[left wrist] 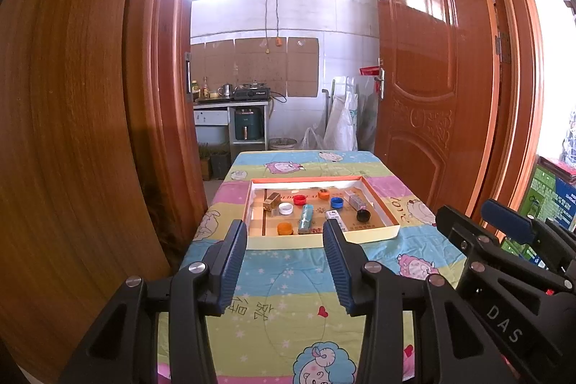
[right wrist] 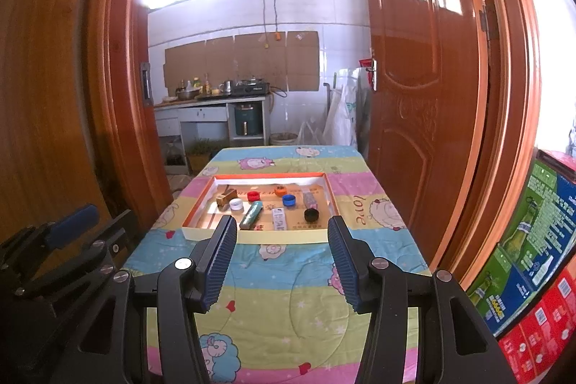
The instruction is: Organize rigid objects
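Both your left gripper (left wrist: 284,240) and right gripper (right wrist: 282,236) hover wide open and empty short of the shallow orange-rimmed cardboard tray (left wrist: 381,204), where crowded plastic bottle caps (the black one (left wrist: 363,215) especially) could scatter if clipped

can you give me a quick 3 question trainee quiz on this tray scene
1. True or false: the left gripper holds a bottle cap.
2. Which cap lies nearest the tray's right wall? A) white B) red C) black
3. Fill in: the teal tube lies between the white cap and the white ____.

Key
1. False; both it and the right gripper have open, empty jaws.
2. C, the black cap.
3. Box: teal tube, white cap, white box.
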Available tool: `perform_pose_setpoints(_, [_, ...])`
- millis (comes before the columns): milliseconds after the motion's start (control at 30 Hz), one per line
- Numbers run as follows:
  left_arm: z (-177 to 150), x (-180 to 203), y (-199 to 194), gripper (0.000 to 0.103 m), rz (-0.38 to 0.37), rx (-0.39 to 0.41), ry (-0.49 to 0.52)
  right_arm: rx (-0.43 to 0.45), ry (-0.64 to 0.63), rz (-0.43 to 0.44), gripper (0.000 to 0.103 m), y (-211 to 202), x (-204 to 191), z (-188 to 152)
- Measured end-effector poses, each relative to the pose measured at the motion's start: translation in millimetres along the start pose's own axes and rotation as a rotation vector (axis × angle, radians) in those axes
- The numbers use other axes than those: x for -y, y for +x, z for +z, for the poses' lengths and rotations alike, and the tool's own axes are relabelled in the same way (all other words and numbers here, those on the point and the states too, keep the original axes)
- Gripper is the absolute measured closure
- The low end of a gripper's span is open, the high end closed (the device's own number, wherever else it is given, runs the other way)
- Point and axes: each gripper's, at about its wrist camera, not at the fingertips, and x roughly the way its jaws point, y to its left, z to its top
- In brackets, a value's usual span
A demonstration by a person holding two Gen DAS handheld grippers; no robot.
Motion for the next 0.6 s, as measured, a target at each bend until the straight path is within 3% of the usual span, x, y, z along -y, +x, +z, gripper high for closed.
perform_pose_setpoints(600, [-2.6,-2.6,-1.4,0.058,-0.009,-0.006,-0.001,-0.002,-0.004,0.002,0.049,-0.5,-4.3,0.7])
